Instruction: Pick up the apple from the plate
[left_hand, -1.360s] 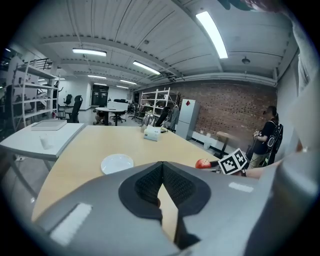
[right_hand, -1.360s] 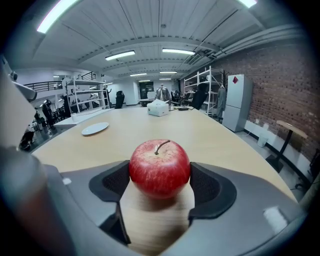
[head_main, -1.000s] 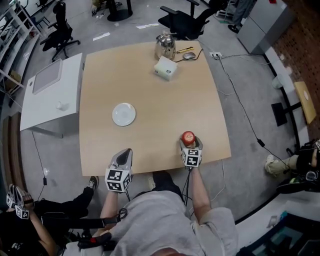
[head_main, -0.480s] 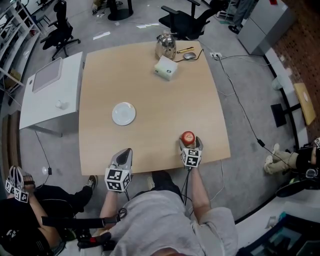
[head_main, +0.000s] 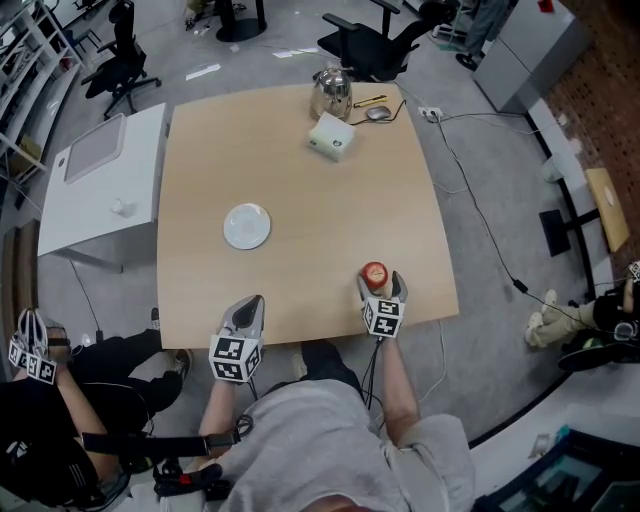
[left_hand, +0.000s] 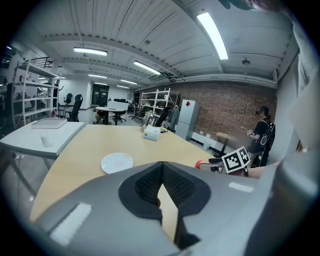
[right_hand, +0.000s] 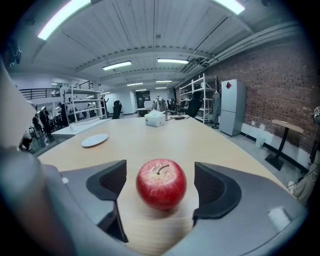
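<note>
A red apple (head_main: 374, 273) (right_hand: 161, 183) stands on the wooden table (head_main: 300, 200) near its front edge, off the plate. My right gripper (head_main: 381, 284) (right_hand: 160, 189) is open around it, one pad on each side, with a gap between each pad and the apple. The white plate (head_main: 247, 226) (left_hand: 117, 162) (right_hand: 94, 140) lies bare at the table's left middle. My left gripper (head_main: 250, 304) (left_hand: 161, 172) hovers at the front edge, below the plate, its pads together and nothing in them.
A metal kettle (head_main: 330, 92), a white box (head_main: 331, 136) and a mouse (head_main: 378, 111) sit at the table's far edge. A white side table (head_main: 100, 190) adjoins the left side. Another person (head_main: 60, 420) sits on the floor at the lower left.
My right gripper's jaws have spread a little wider around the apple. The left gripper has stayed put. The person at the lower left has shifted.
</note>
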